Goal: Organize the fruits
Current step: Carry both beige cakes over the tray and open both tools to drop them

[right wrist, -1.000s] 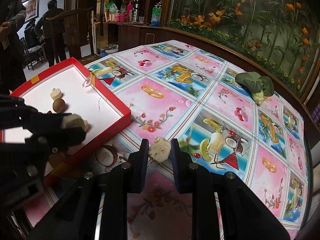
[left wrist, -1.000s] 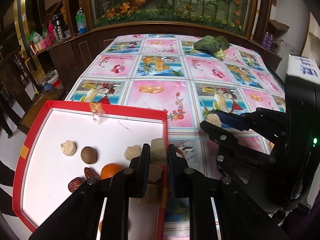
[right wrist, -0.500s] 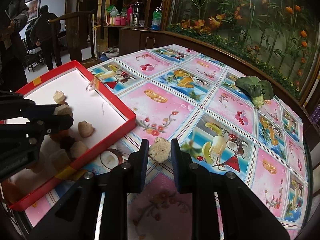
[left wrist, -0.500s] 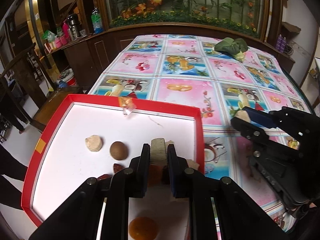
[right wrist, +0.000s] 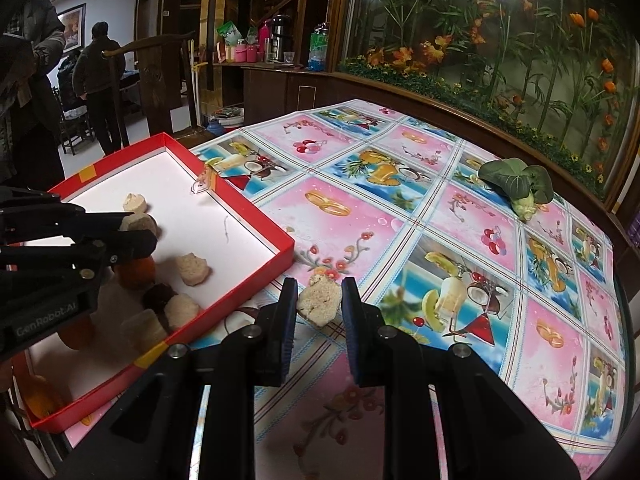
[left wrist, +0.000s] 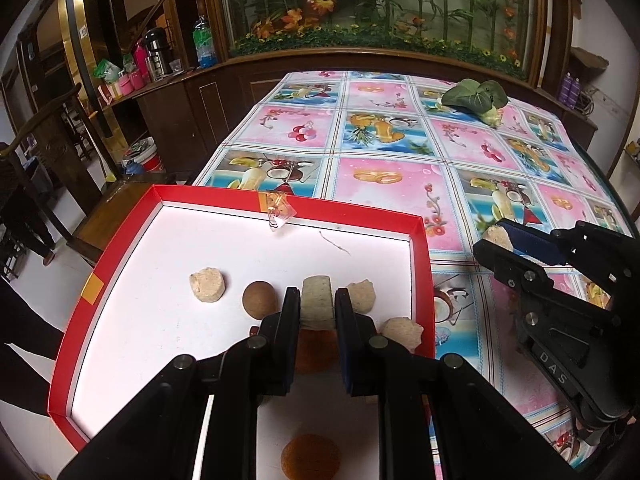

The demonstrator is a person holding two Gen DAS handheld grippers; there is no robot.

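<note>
Black plastic fingers of the left gripper (left wrist: 317, 312), seen in the left wrist view, reach forward over the red-walled tray (left wrist: 424, 280) and are clamped on a pale, ridged cylindrical chunk (left wrist: 317, 307), held above the tray's white floor. Lying on that floor: a beige rough disc (left wrist: 207, 284), a smooth brown ball (left wrist: 259, 300), two crumbly tan lumps (left wrist: 362, 296) (left wrist: 402, 332), and flat orange rounds (left wrist: 310, 458). At the right, the right gripper (left wrist: 498, 238) enters side-on above the glossy fruit-print tablecloth (left wrist: 384, 184), pinching a light lump. A leafy green vegetable (left wrist: 476, 98) lies at the far end.

Right wrist view: the right gripper (right wrist: 319, 304) points across the table just outside the tray's near corner (right wrist: 280, 258), its blue-padded jaws closed on an irregular, porous off-white piece (right wrist: 319, 305). The left gripper (right wrist: 136, 234) extends level from the left over the tray, gripping its pale chunk (right wrist: 138, 224). Below lie an orange fruit (right wrist: 138, 274), a dark wrinkled fruit (right wrist: 158, 296) and tan lumps (right wrist: 194, 268).
</note>
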